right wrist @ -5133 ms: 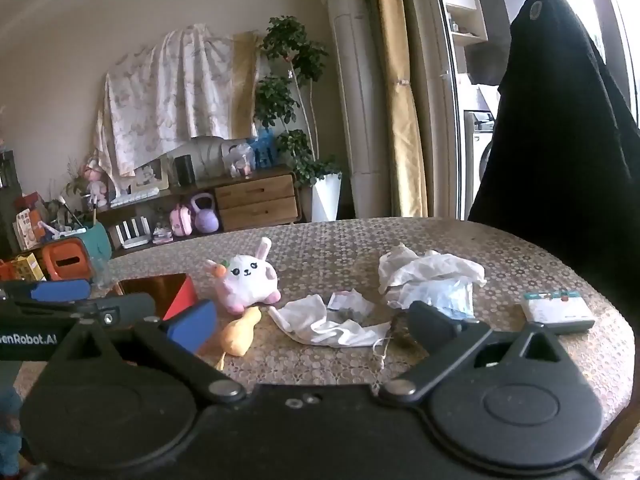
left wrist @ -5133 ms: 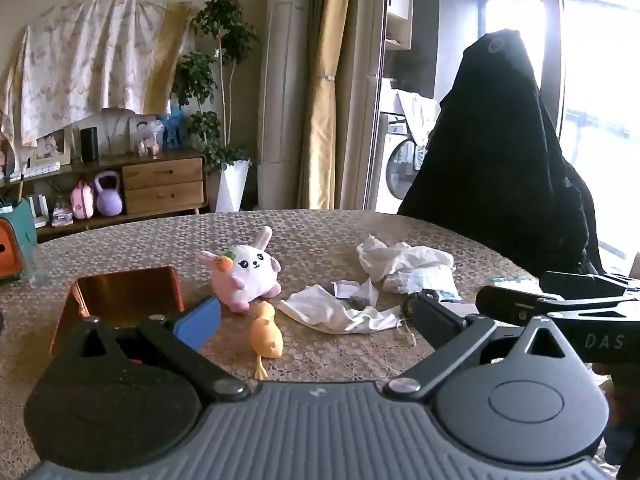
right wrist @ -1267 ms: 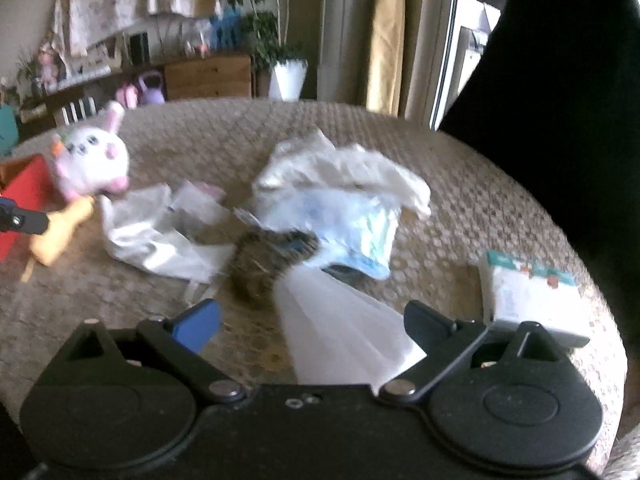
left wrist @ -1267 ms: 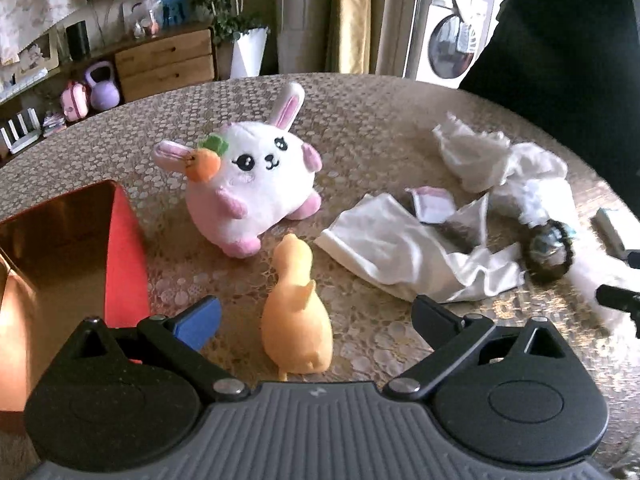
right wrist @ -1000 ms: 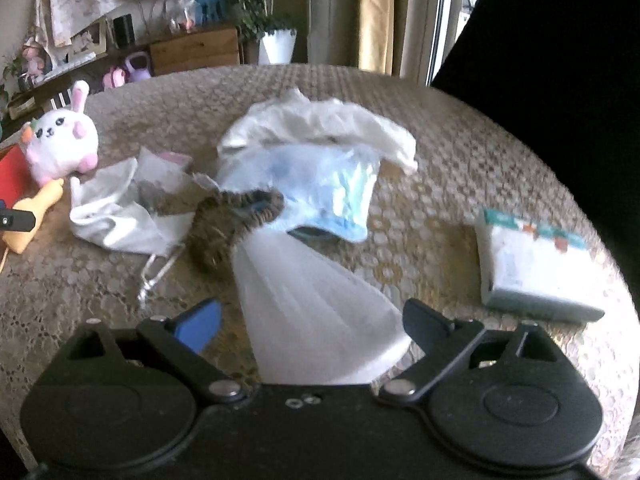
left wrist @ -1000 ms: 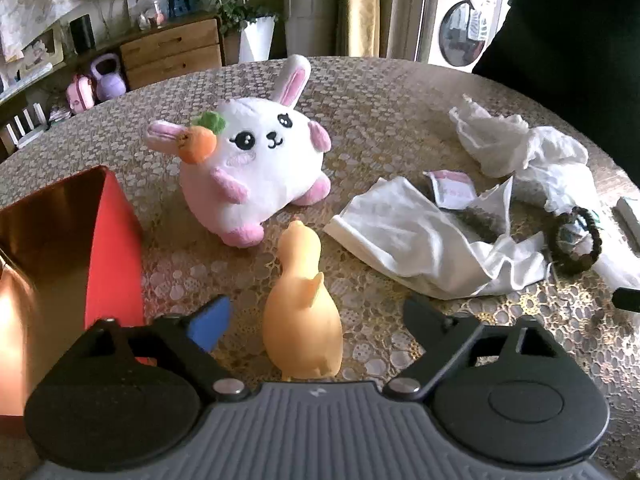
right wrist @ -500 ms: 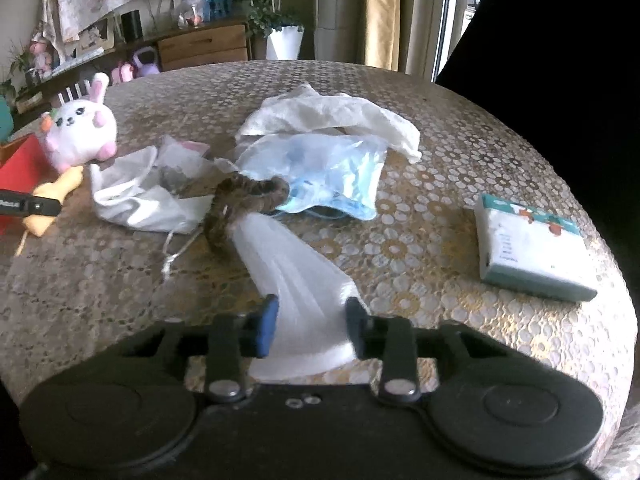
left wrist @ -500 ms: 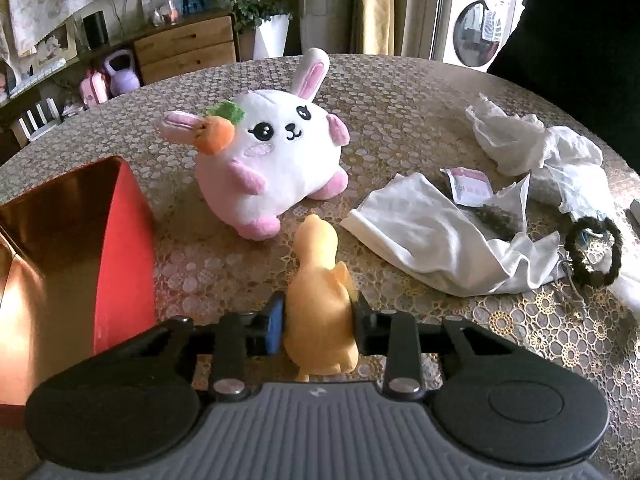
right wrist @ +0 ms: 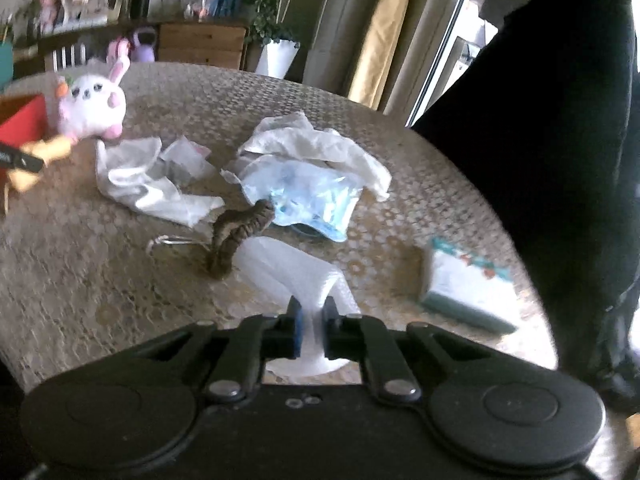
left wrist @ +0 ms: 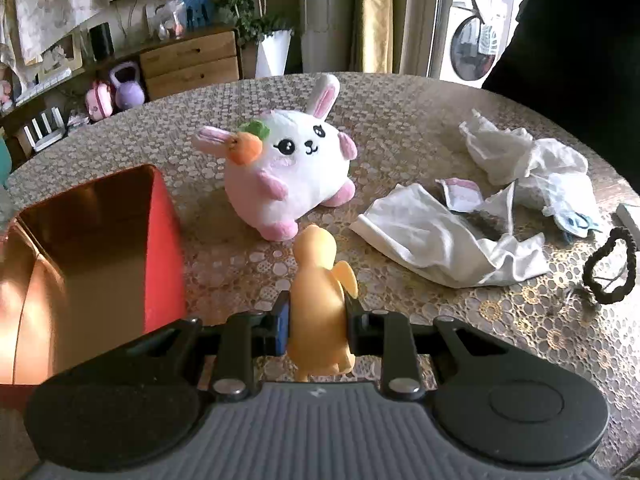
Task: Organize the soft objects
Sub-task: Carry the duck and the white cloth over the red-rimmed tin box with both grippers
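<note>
The left gripper (left wrist: 317,322) has just been closing and now pinches the orange duck toy (left wrist: 320,304) across its body, pads pressed into both sides. The right gripper (right wrist: 308,326) has likewise been closing, and its jaws clamp the near end of a sheer white fabric (right wrist: 298,276) that runs up to a dark scrunchie (right wrist: 239,236) at 11 o'clock.

The duck is squashy and held low, so it could squirm out if swung fast toward the red box (left wrist: 160,248) at its 9 o'clock. The plush rabbit (left wrist: 288,176) sits just beyond at 12 o'clock and could be knocked by a careless sweep.

On the right, the fabric is thin and slippery; the scrunchie may slide off or drag across the table (right wrist: 100,280). The blue-white packet (right wrist: 308,200) and crumpled white cloth (right wrist: 316,144) at 12 o'clock lie near and could snag.
</note>
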Motion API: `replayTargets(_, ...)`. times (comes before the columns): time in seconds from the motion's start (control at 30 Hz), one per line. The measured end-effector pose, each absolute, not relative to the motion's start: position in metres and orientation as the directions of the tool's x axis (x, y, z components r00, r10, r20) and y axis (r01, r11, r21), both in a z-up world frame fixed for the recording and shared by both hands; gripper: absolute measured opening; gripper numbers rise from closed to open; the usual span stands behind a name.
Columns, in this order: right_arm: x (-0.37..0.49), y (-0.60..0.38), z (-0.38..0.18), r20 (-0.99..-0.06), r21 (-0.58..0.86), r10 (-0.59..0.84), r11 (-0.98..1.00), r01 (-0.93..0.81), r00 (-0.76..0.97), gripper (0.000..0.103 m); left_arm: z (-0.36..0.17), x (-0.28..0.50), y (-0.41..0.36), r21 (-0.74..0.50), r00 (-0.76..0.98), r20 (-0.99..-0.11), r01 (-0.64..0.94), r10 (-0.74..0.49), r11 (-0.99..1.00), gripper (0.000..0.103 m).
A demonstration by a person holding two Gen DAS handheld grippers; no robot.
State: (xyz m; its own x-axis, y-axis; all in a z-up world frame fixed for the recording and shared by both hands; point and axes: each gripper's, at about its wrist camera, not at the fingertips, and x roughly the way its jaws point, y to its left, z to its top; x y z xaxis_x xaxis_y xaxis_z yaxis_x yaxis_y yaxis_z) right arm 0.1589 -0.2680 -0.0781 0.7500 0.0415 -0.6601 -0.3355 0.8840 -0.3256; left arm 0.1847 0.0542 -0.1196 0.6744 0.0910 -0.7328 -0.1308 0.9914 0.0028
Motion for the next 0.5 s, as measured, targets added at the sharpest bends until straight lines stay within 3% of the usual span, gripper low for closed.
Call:
replayTargets(0.23, 0.149, -0.281, -0.043, -0.57, -0.326, 0.027, 0.91, -0.256, 0.822, 0.007, -0.103, 0.167, 0.059, -0.017, 0.702, -0.708, -0.126, 0.077, 0.992, 0.026)
replayTargets(0.5, 0.14, -0.266, -0.002, -0.499, -0.27, 0.113, 0.922, -0.278, 0.859, 0.006, -0.071, 0.148, 0.069, -0.045, 0.733, -0.678, -0.108, 0.05, 0.993, 0.026)
